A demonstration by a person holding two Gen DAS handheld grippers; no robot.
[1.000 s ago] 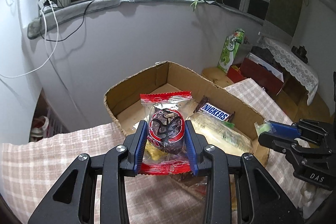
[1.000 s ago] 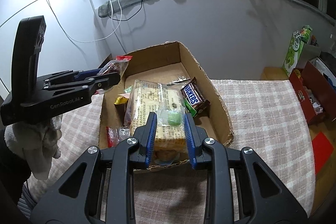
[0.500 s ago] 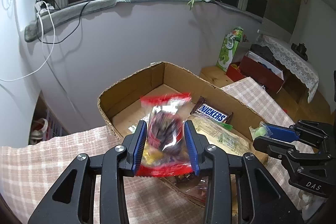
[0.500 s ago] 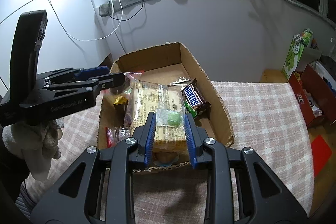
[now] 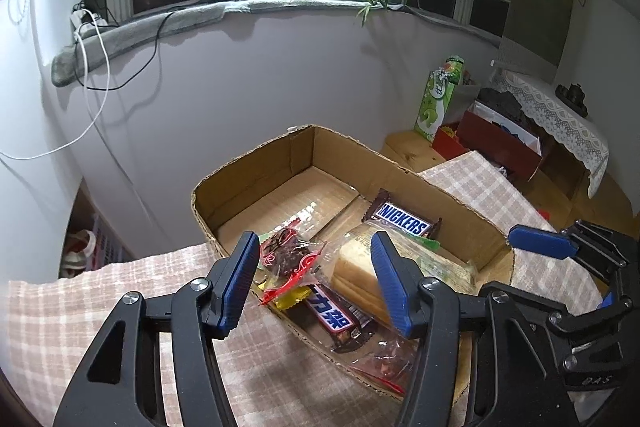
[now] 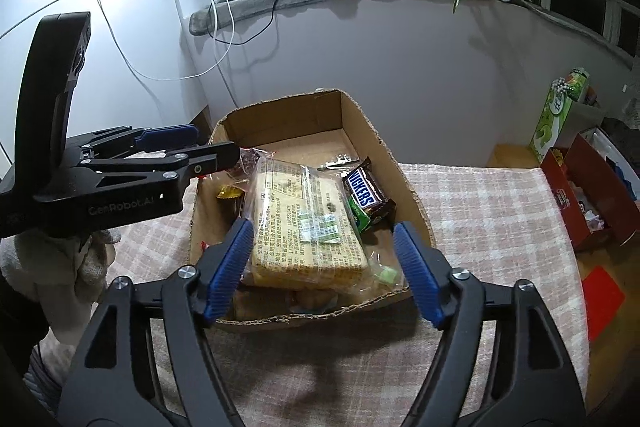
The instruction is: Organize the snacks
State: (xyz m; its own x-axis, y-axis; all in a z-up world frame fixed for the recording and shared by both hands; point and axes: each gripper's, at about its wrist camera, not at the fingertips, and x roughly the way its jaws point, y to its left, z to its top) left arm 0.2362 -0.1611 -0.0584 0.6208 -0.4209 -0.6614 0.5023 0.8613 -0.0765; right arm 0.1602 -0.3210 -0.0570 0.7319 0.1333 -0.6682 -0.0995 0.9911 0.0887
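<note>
Cardboard box [image 5: 256, 167] on checked cloth [image 6: 480, 211]: both grippers' jaws just opened, nothing gripped. Red-wrapped snack [image 5: 286, 257] released from left gripper [image 5: 316, 281], apparently resting inside; right gripper [image 6: 324, 273] empty, green candy [image 6: 387, 274] dropped in.

Bare floor at the far end of the cardboard box [image 6: 362, 123]; near half crammed with the bread pack [image 6: 306, 223] and Snickers bar [image 6: 366, 193].

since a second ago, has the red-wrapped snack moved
Yes. The red-wrapped snack has dropped from between the left tongs, whose jaws have just been opening, into the cardboard box.
</note>
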